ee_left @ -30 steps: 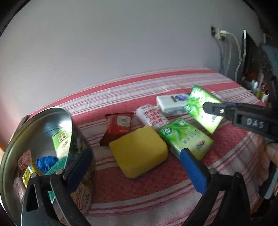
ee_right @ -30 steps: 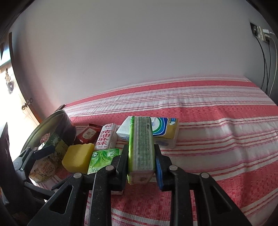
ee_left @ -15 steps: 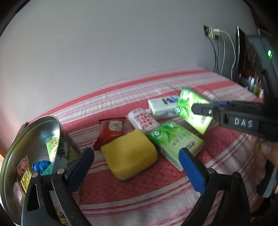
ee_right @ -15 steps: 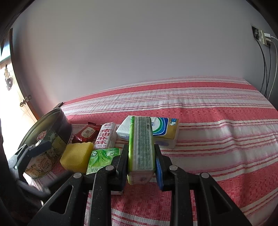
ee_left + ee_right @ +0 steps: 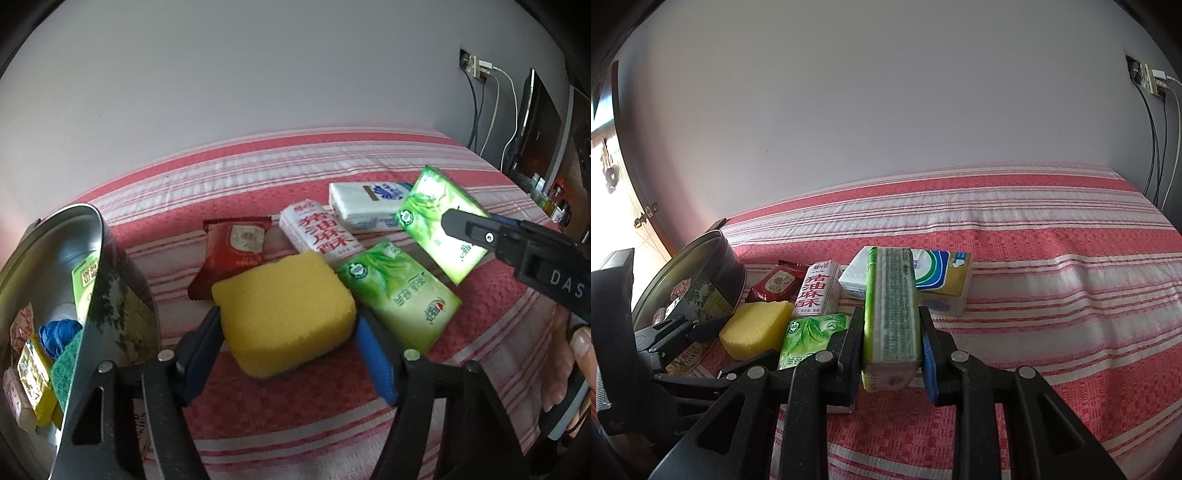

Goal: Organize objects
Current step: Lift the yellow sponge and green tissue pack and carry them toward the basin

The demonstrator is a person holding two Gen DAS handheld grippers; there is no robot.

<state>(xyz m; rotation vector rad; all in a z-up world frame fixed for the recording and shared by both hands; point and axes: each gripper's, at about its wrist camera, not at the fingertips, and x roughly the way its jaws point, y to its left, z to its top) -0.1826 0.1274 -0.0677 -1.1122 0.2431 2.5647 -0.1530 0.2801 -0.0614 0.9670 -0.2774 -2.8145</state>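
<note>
A yellow sponge (image 5: 284, 314) lies on the red striped cloth (image 5: 491, 306) between the fingers of my left gripper (image 5: 288, 317). Its jaws are closing, and the pads stand right at the sponge's sides without denting it. My right gripper (image 5: 890, 314) is shut on a green tissue pack (image 5: 892, 302), held on edge above the cloth; the left wrist view shows that pack (image 5: 439, 218) lifted at the right. An open round tin (image 5: 110, 280) at the left holds several small items.
A second green pack (image 5: 399, 291) lies flat right of the sponge. Behind it are a red sachet (image 5: 236, 247), a white box with red characters (image 5: 317, 232) and a white-blue tissue pack (image 5: 365, 201). A wall stands behind, with cables (image 5: 476, 110) at the far right.
My left gripper has moved in and down over the yellow sponge, and its jaws have narrowed around it. The right gripper and its green pack have stayed still.
</note>
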